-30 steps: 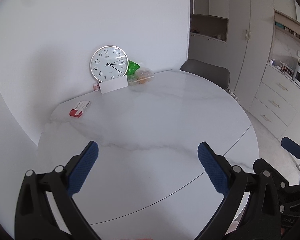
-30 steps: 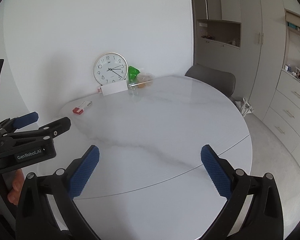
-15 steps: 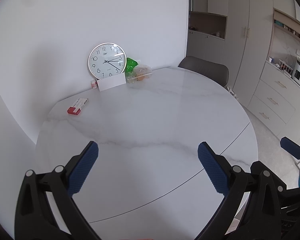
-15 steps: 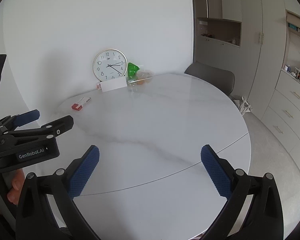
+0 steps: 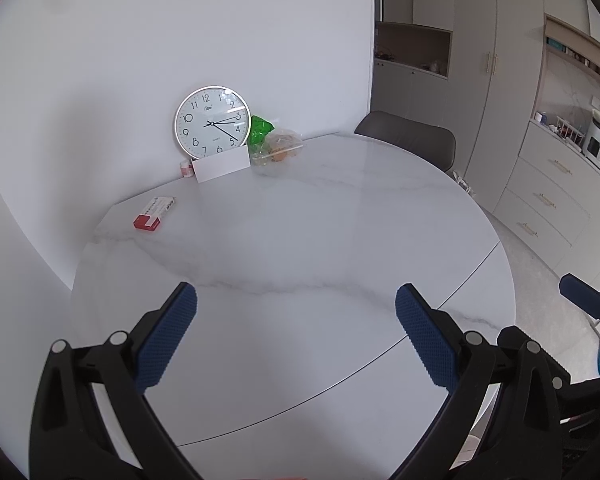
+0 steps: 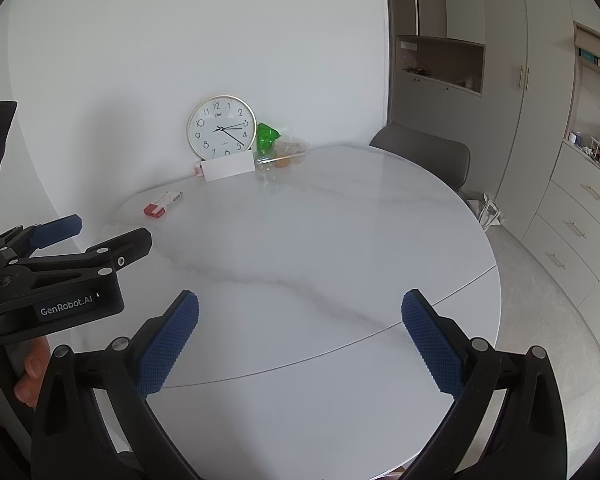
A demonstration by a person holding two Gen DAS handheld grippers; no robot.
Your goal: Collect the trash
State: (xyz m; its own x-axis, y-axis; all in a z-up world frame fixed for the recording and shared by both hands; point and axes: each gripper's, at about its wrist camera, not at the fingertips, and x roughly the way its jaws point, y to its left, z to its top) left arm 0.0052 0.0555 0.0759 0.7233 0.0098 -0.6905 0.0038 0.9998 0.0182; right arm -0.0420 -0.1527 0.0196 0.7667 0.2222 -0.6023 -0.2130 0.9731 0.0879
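Trash [image 5: 276, 145] far beyond spread jaws.

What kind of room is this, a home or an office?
Probably a home dining area: a round marble table with a chair, built-in cabinets, and a shelf with kitchen things.

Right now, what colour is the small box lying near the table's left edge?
The small box is white with one red end; the left wrist view shows it best.

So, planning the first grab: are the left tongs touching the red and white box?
Apart. The left wrist view shows the left tongs open, bare tabletop before the red and white box.
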